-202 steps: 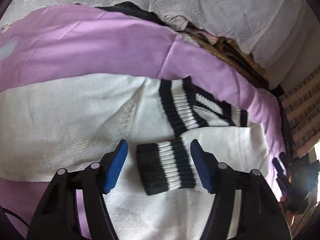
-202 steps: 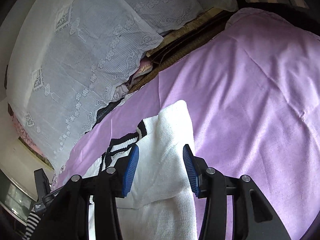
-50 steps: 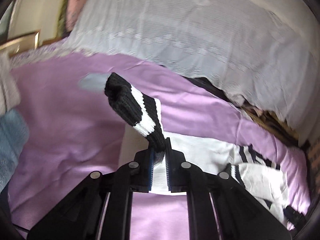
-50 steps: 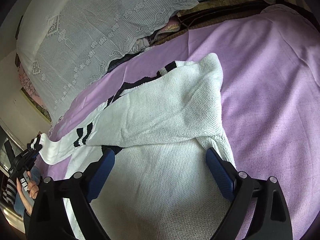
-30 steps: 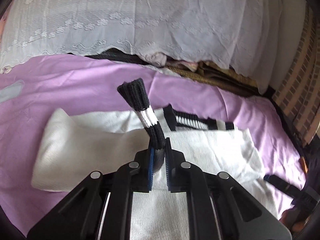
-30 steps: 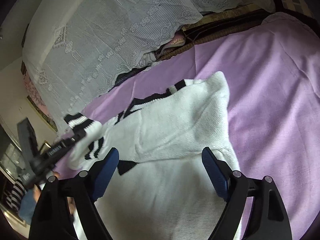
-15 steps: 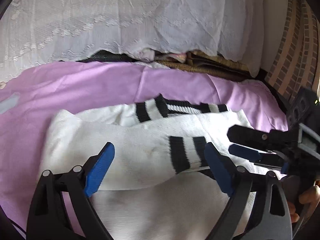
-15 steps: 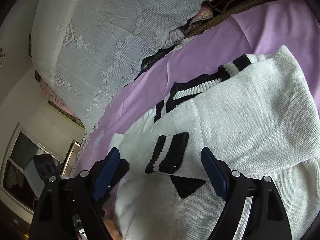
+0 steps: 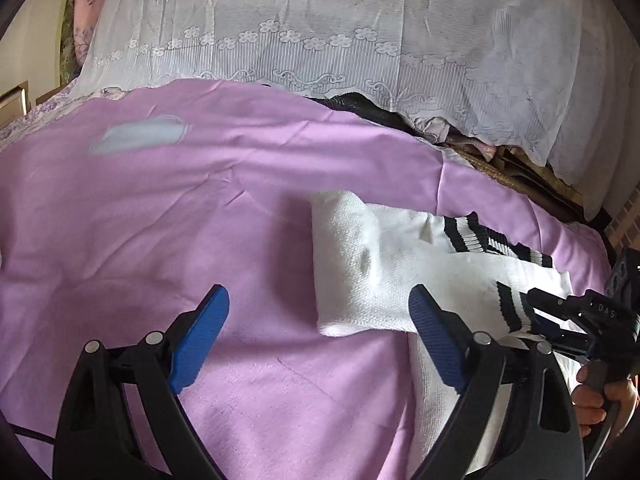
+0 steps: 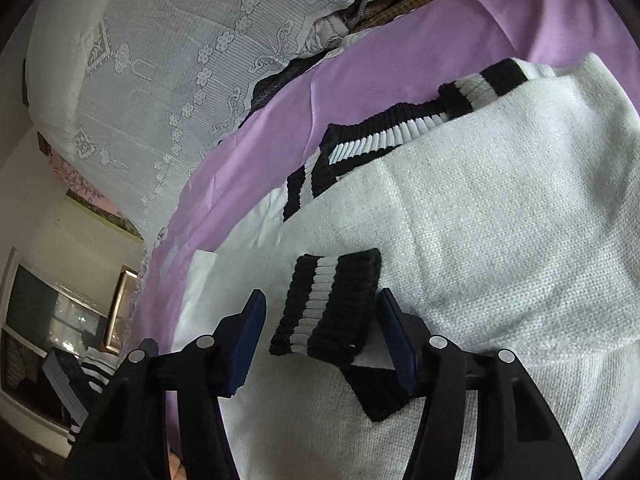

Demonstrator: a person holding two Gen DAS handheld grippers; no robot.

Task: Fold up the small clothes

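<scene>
You've dropped the sleeve; L gripper (image 9: pixel 316 336) is hanging apart over the sheet (image 9: pixel 160 208). R gripper (image 10: pixel 320 336), also apart, is straddling the cuff (image 10: pixel 328 304) on the sweater (image 10: pixel 500 240). Sleeves folded; body next.

We lose the white sweater (image 9: pixel 360 276) behind the left gripper's right finger (image 9: pixel 434 340). Its black cuff (image 10: pixel 332 308) runs under the right gripper's right finger (image 10: pixel 394 336). Grey patch (image 9: pixel 140 140) on the purple sheet (image 9: pixel 120 220) blurred, unidentifiable.

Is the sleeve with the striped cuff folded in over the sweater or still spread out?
Folded in. The sleeve lies across the white sweater, its striped cuff resting on the body between the open right gripper fingers.
</scene>
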